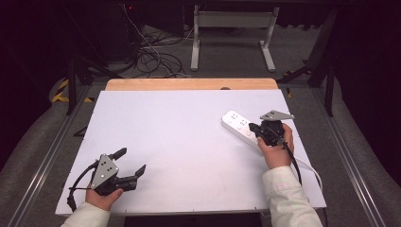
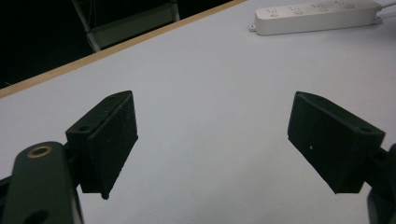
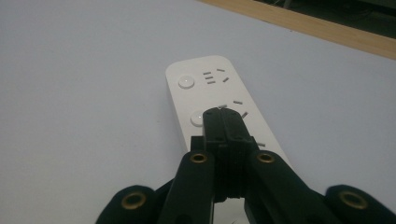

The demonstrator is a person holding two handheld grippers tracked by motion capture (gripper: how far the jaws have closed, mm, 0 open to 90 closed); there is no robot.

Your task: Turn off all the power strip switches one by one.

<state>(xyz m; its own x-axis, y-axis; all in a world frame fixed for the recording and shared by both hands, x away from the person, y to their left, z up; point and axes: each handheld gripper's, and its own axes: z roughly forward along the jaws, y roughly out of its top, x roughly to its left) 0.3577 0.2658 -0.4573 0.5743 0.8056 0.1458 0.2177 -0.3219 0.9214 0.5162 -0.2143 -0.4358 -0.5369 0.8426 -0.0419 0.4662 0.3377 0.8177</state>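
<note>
White power strip lies at the table's right, where the right gripper, jaws pressed together, hovers at its second switch, apparently not yet pressed. Left gripper waits spread wide, well apart.

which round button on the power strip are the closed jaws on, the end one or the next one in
The second button in from the power strip's rounded end: the shut right gripper has its tip right at it. The end button lies clear, beyond the jaws.

lab | dark curtains | floor cables | white table
</note>
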